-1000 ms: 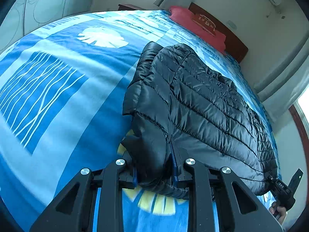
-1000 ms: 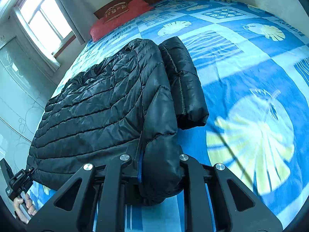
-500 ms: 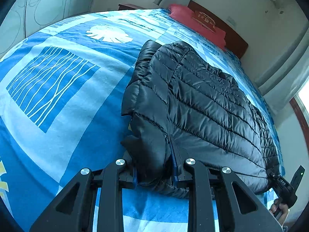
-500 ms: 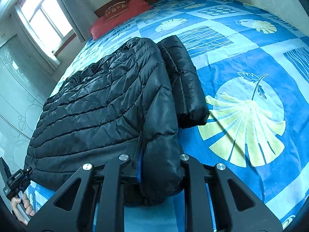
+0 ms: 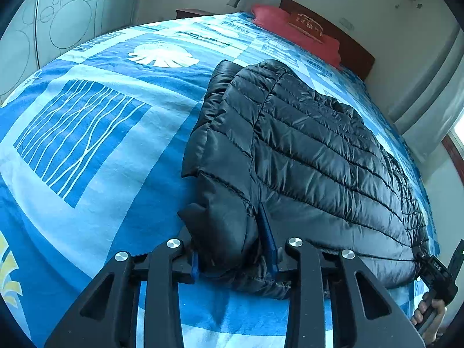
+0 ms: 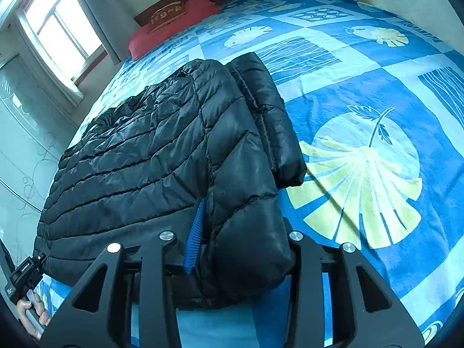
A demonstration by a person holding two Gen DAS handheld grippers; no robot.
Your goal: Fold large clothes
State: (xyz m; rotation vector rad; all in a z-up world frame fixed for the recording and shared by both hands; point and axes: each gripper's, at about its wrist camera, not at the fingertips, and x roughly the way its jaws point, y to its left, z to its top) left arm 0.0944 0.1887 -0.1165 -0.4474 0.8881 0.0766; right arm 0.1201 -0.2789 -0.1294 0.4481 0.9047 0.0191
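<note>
A black quilted puffer jacket (image 5: 319,150) (image 6: 139,159) lies folded on the blue patterned bed (image 5: 87,145) (image 6: 362,87), a sleeve tucked along its far side. My left gripper (image 5: 232,255) straddles the jacket's near left corner; its jaws are opening and the puffy fabric sits loosely between the blue pads. At the near right corner, my right gripper (image 6: 240,240) has its jaws opening too, one blue pad (image 6: 194,232) showing bare beside the fabric. Each view catches the other gripper, in a hand, at the jacket's opposite corner.
A red pillow (image 5: 295,32) (image 6: 171,26) lies against the dark wooden headboard (image 5: 356,55) at the bed's far end. A window with curtains (image 6: 58,26) and frosted patterned panels (image 5: 58,20) line the walls. Bedspread stretches wide on both sides of the jacket.
Both grippers' jaws have spread wider around the jacket corners, the right pair most in the last half second. The jacket corners have puffed out between the pads. Neither hand has shifted much.
</note>
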